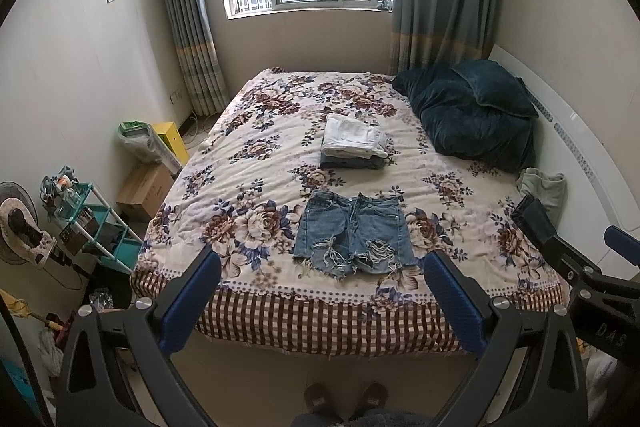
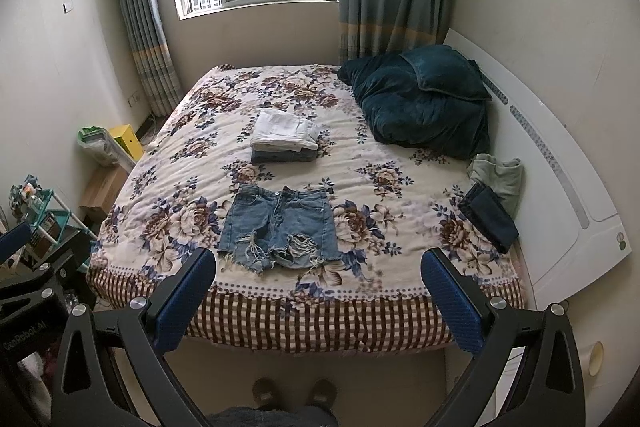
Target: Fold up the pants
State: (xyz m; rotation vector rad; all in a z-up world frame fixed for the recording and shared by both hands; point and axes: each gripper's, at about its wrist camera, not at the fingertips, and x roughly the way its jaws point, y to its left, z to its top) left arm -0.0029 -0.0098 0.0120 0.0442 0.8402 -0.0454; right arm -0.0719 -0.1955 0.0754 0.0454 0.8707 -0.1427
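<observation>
A pair of ripped blue denim shorts (image 1: 354,233) lies flat on the floral bedspread (image 1: 248,163) near the foot edge of the bed, waistband away from me; it also shows in the right wrist view (image 2: 280,227). My left gripper (image 1: 320,267) is open and empty, held back over the foot of the bed, short of the shorts. My right gripper (image 2: 318,265) is open and empty, likewise short of the shorts; part of it shows at the right of the left wrist view (image 1: 580,267).
A stack of folded clothes (image 2: 284,137), white on top, sits mid-bed. A dark teal blanket and pillow (image 2: 424,99) lie at the far right. Dark folded trousers (image 2: 488,219) and a green garment (image 2: 498,177) lie by the white headboard (image 2: 560,167). A teal rack (image 1: 100,223) and boxes stand left of the bed.
</observation>
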